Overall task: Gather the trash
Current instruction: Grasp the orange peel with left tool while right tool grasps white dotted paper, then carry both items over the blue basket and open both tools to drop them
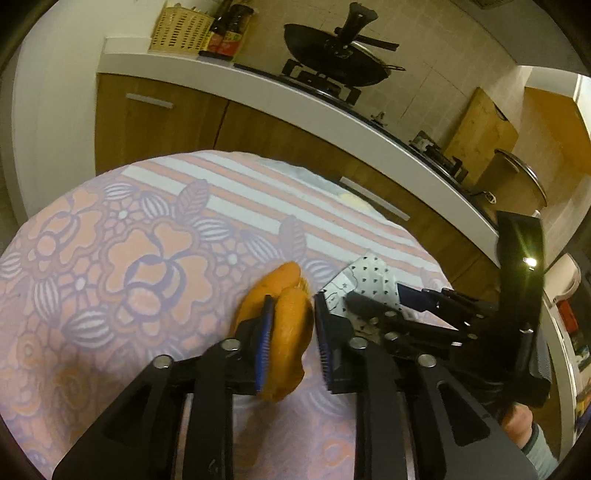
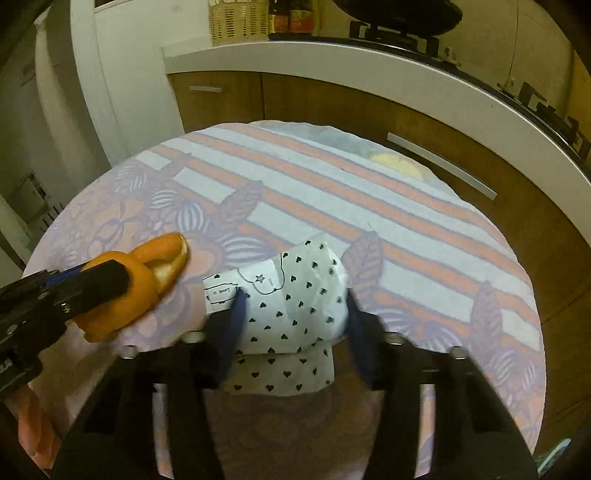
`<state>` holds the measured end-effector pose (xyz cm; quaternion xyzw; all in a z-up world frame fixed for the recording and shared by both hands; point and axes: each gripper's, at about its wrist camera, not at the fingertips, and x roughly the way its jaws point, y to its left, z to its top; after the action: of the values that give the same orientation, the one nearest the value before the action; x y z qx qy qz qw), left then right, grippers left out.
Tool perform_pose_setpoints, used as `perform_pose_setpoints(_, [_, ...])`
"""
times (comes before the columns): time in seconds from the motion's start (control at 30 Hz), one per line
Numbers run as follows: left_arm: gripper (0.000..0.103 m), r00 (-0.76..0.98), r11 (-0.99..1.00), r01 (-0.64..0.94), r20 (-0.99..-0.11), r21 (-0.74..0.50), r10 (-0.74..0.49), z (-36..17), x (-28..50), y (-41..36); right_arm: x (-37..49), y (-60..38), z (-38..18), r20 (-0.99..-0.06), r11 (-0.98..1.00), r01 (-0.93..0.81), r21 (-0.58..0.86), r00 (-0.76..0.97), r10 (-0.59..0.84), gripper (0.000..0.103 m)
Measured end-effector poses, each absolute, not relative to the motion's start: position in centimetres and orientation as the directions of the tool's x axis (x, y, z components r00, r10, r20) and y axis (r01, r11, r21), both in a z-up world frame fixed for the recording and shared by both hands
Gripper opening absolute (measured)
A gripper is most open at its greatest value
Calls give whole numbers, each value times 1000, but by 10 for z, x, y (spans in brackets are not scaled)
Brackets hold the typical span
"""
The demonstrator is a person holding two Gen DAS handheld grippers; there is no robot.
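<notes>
Kitchen counter [image 1: 258, 79] runs across the far background, well beyond both sets of fingers; wooden cabinet fronts [image 1: 159, 129] below it, a black wok [image 1: 332, 55] on the hob, a woven basket [image 1: 177, 27] and dark bottles [image 1: 225, 33] at the counter's end.

Round table under a floral and striped cloth [image 1: 110, 258] fills the ground beneath both grippers.

Right gripper [image 2: 293, 314]: fingers [image 2: 232, 325] motion-blurred, set on either side of a white wrapper with small black hearts [image 2: 295, 295]. The wrapper lies crumpled on the cloth, directly between the fingers and reaching a little past their tips. Both pads appear to lie against its edges, but the blur keeps me from telling whether they press it.

Left gripper [image 1: 291, 306]: fingers partly spread. An orange peel [image 1: 284, 332] sits between them, curled, its pale inside showing in the right wrist view. The near pad [image 1: 266, 347] lies against the peel and part of the peel curls round its outer side; the other pad stands just beside the peel, a thin gap showing. Peel reaches past the fingertips, towards the wrapper, which lies just beyond the far finger.

A sleeve cuff [image 1: 535, 446] shows behind the right gripper.
</notes>
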<state>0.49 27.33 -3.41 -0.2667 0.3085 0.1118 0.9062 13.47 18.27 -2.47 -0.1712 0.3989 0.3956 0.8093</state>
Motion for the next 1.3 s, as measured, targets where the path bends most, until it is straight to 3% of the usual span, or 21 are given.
perform_pose_setpoints(0.03, [28,781,834,-370,-623,-411,40,-35,5,274,135,181,-24,-778,632,-774,36,375,504,21])
perform_pose_setpoints(0.1, [35,773,838,-371,-633,-399,40,-35,7,272,137,177,-25,-775,639,-767,53,372,511,14])
perform_pose_setpoints(0.3, [43,746,839,-413,-661,-355,88,-37,10,272,134,162,-10,-719,638,-764,103,386,578,10])
perform_pose_setpoints(0.37, [35,731,840,-418,-678,-346,85,-41,14,272,133,156,-6,-698,642,-757,123,394,599,10])
perform_pose_setpoints(0.47, [14,722,857,-401,-687,-324,78,-42,21,266,130,139,3,-665,653,-742,150,413,622,10])
perform_pose_setpoints(0.6, [11,748,882,-361,-659,-304,79,-35,20,254,125,108,21,-630,681,-713,165,455,629,10])
perform_pose_setpoints(0.73, [8,807,879,-244,-589,-409,-50,-19,13,234,114,69,43,-594,714,-684,148,516,617,10])
perform_pose_setpoints(0.97, [8,847,889,-31,-484,-458,-220,20,11,166,94,-24,72,-534,795,-591,136,633,561,10])
perform_pose_setpoints(1.3, [8,781,876,231,-456,-423,-426,46,48,32,80,-177,75,-509,924,-358,135,775,375,10])
